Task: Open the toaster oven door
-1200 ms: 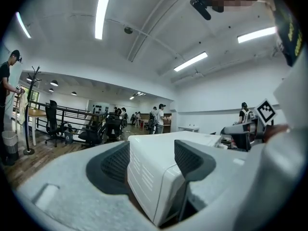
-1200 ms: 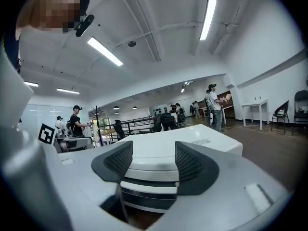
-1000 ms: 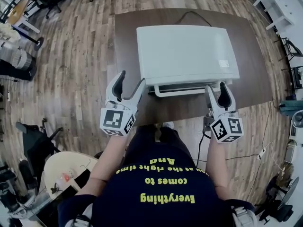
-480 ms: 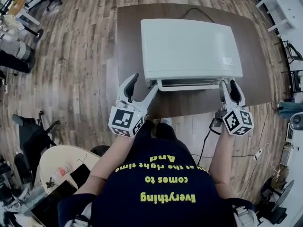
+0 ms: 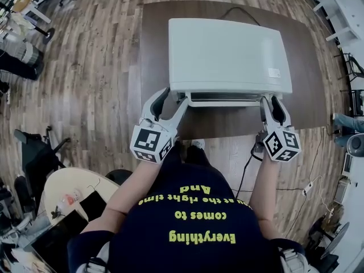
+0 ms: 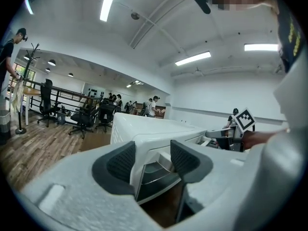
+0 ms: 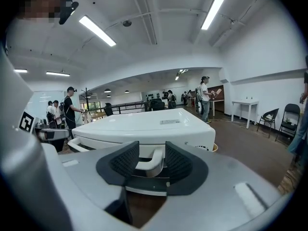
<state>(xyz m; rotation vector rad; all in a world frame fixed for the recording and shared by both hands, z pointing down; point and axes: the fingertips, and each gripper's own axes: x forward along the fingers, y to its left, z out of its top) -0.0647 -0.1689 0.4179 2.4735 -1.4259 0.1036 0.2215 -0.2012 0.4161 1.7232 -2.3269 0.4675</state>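
The white toaster oven (image 5: pixel 227 53) sits on a brown table (image 5: pixel 153 50), its front toward me. Along the front runs the pale bar handle (image 5: pixel 222 103). My left gripper (image 5: pixel 172 98) straddles the oven's front left corner at the handle's left end. In the left gripper view that white corner (image 6: pixel 150 146) fills the gap of the left gripper (image 6: pixel 151 160) above the dark glass door (image 6: pixel 156 174). My right gripper (image 5: pixel 272 103) is at the handle's right end. There the curved end (image 7: pixel 147 166) lies inside the right gripper (image 7: pixel 151 162). Both jaws have just been closing, and I see no firm press.
A black cord (image 5: pixel 233 14) leaves the oven's back. The table's front edge lies just below the grippers. Wooden floor surrounds the table, with cables (image 5: pixel 250 169) at the right, a round table (image 5: pixel 68 192) at lower left, and office chairs and people far off.
Both grippers have moved forward to the oven's front, and their jaws have narrowed around the two ends of the handle. The oven has not moved.
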